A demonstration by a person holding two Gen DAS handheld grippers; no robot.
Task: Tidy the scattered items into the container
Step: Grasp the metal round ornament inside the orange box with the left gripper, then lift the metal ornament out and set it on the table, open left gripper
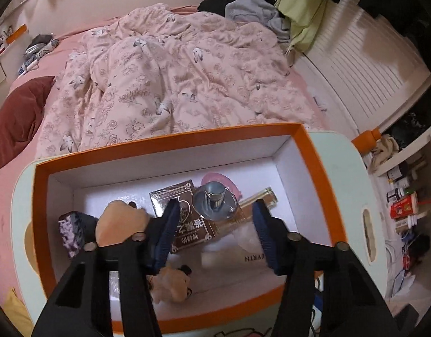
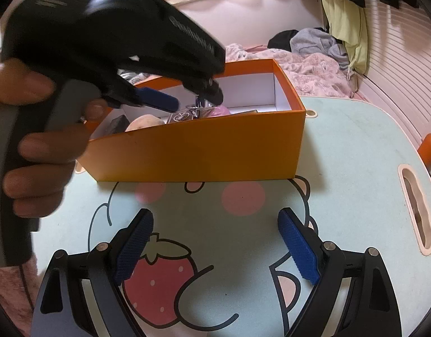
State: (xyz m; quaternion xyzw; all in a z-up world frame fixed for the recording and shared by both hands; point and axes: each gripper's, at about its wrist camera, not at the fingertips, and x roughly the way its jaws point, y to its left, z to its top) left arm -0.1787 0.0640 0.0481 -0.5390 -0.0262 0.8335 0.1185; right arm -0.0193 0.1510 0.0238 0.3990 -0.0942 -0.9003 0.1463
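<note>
An orange box (image 1: 159,143) with a white inside stands on a pale blue cartoon table (image 2: 350,146). In it lie a brown card packet (image 1: 187,224), a glass bottle (image 1: 260,196) with a silver cap (image 1: 214,195), a peach plush toy (image 1: 120,221), a second plush (image 1: 173,283) and a purple patterned item (image 1: 70,231). My left gripper (image 1: 217,210) hangs over the box, pointing down, jaws apart with nothing pressed between the pads. The right wrist view shows it (image 2: 193,98) above the box (image 2: 201,146), held by a hand (image 2: 33,146). My right gripper (image 2: 215,216) stands open and empty over the table's strawberry picture.
The table sits on a bed with a rumpled pink floral duvet (image 1: 173,78) and a dark red pillow (image 1: 18,118). Clothes (image 1: 252,11) are piled at the far side. A shelf with bottles (image 1: 403,202) lies at the right. The table has a slot handle (image 2: 417,213).
</note>
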